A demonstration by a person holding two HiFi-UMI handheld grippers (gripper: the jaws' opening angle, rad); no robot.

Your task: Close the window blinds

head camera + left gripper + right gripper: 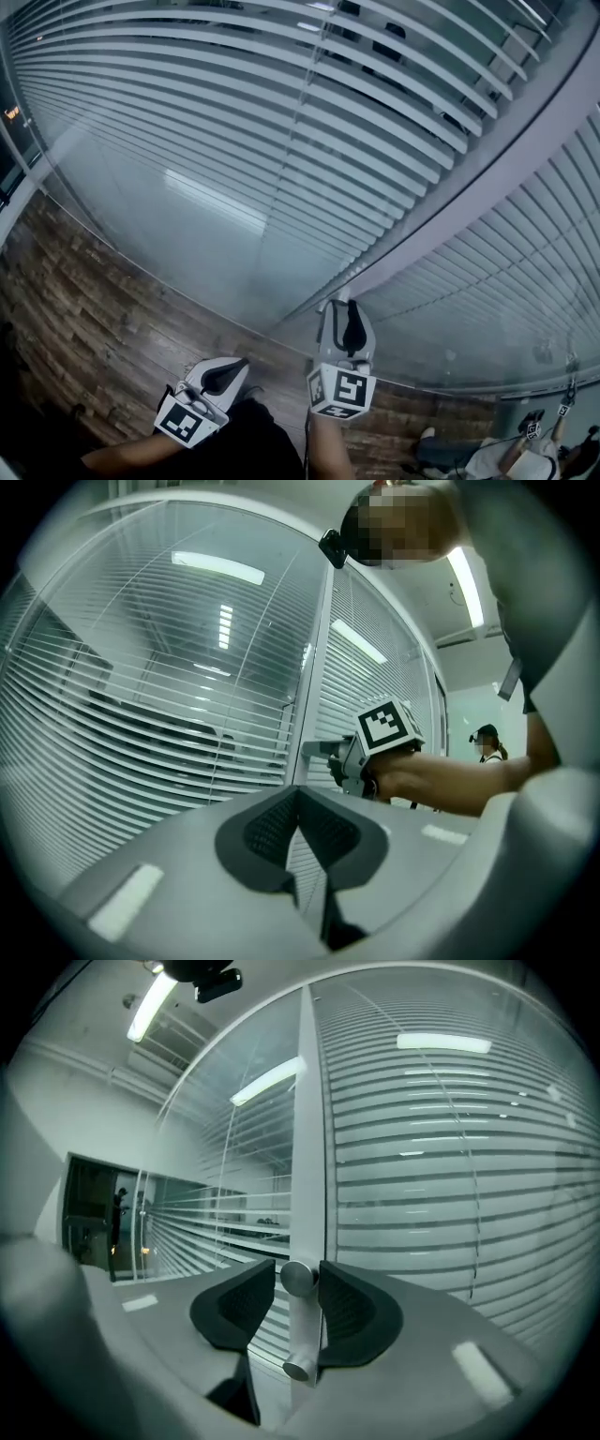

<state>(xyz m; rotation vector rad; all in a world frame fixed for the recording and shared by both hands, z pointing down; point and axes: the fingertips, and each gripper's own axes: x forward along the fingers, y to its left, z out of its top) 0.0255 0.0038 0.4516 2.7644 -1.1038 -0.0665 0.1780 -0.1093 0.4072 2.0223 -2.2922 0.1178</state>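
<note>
Your right gripper points level at the pale frame post that stands between two glass panes. Its jaws sit either side of a small round metal knob on that post. They are apart: one pad lies against the knob, and a thin strip of post shows between the knob and the other pad, so you aren't clamping it. A second knob sits lower on the same post, near the base of the jaws.

The window blinds hang behind the glass on both sides of the post. On the pane to the right of the post in your right gripper view, the slats lie in broad pale bands with narrow dark lines between them. On the other pane the slats stand more open, and dark shapes show through the gaps.

Your left gripper is held low and back from the glass, above the wooden floor and beside your right arm. Its jaws are closed tip to tip with nothing between them. From its view you can see the marker cube on your right gripper at the post.

Another person is down at the far right by the glass
</note>
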